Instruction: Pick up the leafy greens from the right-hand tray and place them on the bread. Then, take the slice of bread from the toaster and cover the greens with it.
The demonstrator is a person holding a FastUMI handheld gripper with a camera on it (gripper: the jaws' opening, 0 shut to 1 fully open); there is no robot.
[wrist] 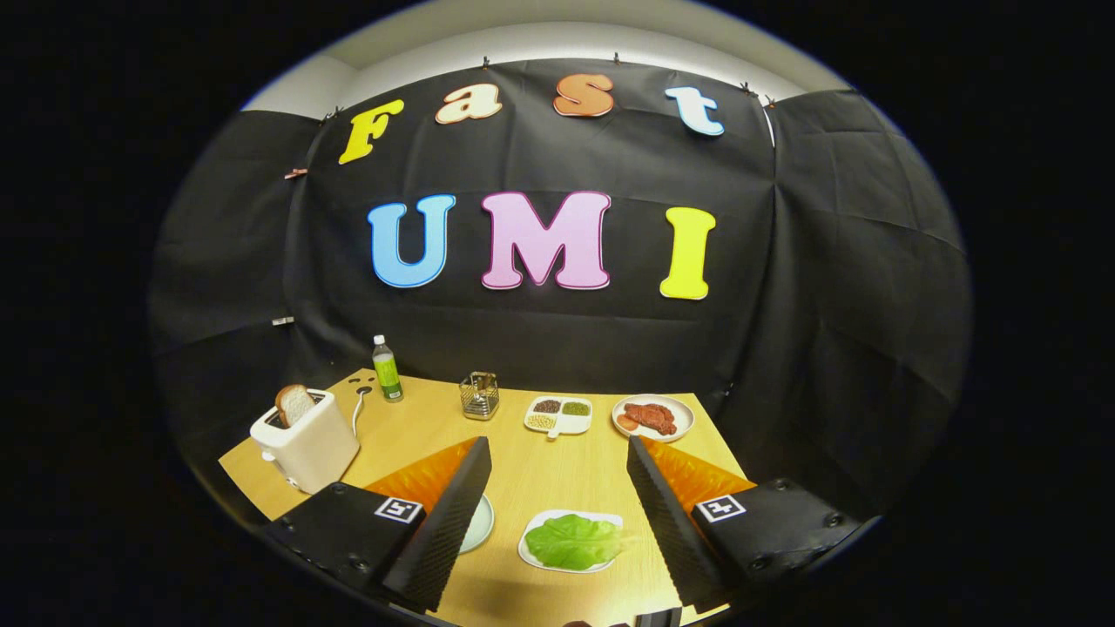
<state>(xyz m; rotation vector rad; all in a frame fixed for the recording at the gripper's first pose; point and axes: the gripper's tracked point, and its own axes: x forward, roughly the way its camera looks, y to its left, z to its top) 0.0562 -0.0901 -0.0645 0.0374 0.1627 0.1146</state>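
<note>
Gripper [557, 514] held above the wooden table [540, 470], fingers [449, 514] spread wide apart, nothing between the pads, touching nothing. Leafy greens [575, 541] lying flat on a white tray [533, 555], between the two fingers and nearer the right one, low and close in. Round pale plate [481, 522] just beside the left finger, mostly hidden behind it; whether bread lies on it, impossible to tell.

Further ahead, off to the left of the left finger: white toaster [307, 446] near the table's edge, a slice of bread [294, 403] standing upright out of its slot, crust brown, about half showing. White cord [358, 407] trailing from the toaster's back toward the wall.

Beyond the fingertips, roughly in line with the gap: small wire basket [479, 395], then a white divided dish [558, 414] with three compartments of small grains or beans, dark, green and pale. Right of that, beyond the right finger, a round plate of reddish meat [652, 417].

Farthest, at the back of the table beyond the left finger: green-labelled bottle [387, 369], upright with a white cap, close to the black cloth wall [557, 340].
</note>
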